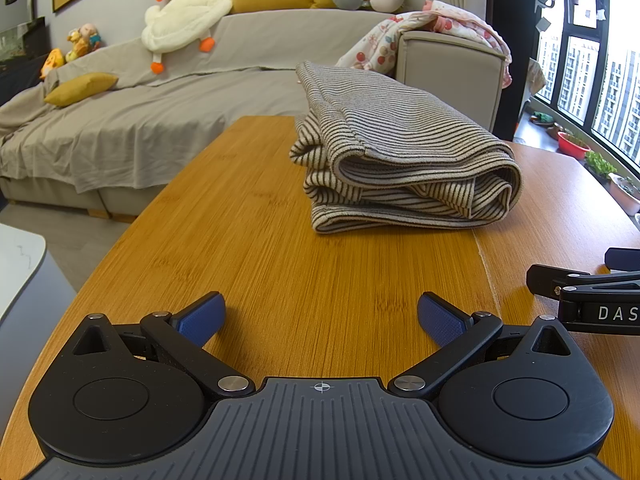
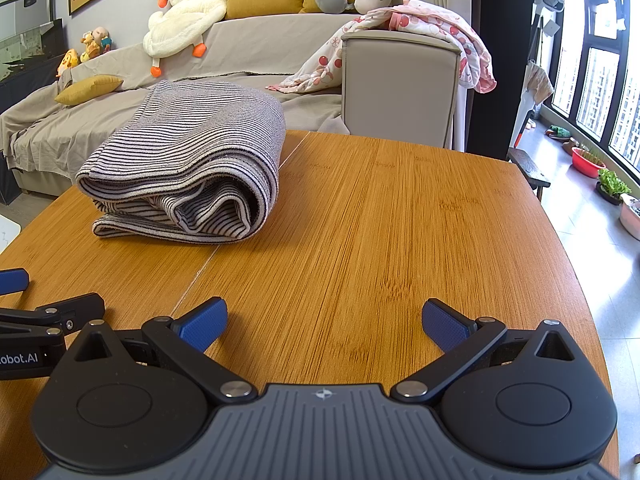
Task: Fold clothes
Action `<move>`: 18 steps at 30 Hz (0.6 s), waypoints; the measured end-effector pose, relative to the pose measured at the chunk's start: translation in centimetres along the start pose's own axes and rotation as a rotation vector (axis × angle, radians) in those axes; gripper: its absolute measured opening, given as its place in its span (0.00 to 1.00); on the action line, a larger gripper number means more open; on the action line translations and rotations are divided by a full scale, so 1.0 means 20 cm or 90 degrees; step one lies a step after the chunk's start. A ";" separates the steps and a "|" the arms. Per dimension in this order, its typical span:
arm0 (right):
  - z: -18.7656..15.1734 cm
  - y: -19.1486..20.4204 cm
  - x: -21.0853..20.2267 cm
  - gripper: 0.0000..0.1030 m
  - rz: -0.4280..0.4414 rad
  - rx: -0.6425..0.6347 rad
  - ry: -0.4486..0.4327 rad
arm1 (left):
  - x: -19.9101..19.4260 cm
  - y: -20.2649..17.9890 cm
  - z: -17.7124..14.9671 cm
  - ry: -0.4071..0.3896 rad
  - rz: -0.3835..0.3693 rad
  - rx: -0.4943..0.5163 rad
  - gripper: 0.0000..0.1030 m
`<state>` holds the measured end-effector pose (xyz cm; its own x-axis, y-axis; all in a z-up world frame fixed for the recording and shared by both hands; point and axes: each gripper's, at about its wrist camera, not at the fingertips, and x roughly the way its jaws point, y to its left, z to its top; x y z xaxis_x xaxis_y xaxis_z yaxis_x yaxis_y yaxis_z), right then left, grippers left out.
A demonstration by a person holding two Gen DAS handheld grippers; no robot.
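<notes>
A striped grey and cream garment (image 1: 400, 152) lies folded in a thick bundle on the wooden table (image 1: 280, 260), ahead and slightly right of my left gripper (image 1: 322, 318). In the right wrist view the same garment (image 2: 188, 168) sits ahead to the left of my right gripper (image 2: 324, 322). Both grippers rest low near the table's near edge, well short of the garment, jaws wide open with nothing between the blue pads (image 1: 202, 320). Each gripper shows at the edge of the other's view: the right one (image 1: 584, 300), the left one (image 2: 44, 320).
A grey sofa (image 1: 140, 120) with a plush goose (image 1: 184, 12), yellow cushions and a floral blanket (image 2: 420, 28) stands beyond the table's far edge. A seam (image 2: 240, 220) runs across the tabletop. Windows and plant pots (image 2: 588, 160) line the right side.
</notes>
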<state>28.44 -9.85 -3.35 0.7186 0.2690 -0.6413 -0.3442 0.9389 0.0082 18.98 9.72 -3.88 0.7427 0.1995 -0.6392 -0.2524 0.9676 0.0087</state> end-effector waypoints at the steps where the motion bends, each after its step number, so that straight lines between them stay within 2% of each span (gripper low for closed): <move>1: 0.00 0.00 0.00 1.00 0.000 0.000 0.000 | 0.00 0.00 0.00 0.000 0.000 0.000 1.00; 12: 0.01 -0.01 0.00 1.00 0.001 0.001 -0.001 | 0.00 -0.01 -0.01 -0.001 0.000 0.003 1.00; 18: 0.01 -0.01 0.00 1.00 0.001 0.000 -0.001 | 0.00 0.01 -0.01 0.004 -0.031 0.026 1.00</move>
<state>28.66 -9.91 -3.29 0.7185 0.2710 -0.6406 -0.3451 0.9385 0.0100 18.82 9.87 -3.93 0.7497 0.1507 -0.6444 -0.1898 0.9818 0.0087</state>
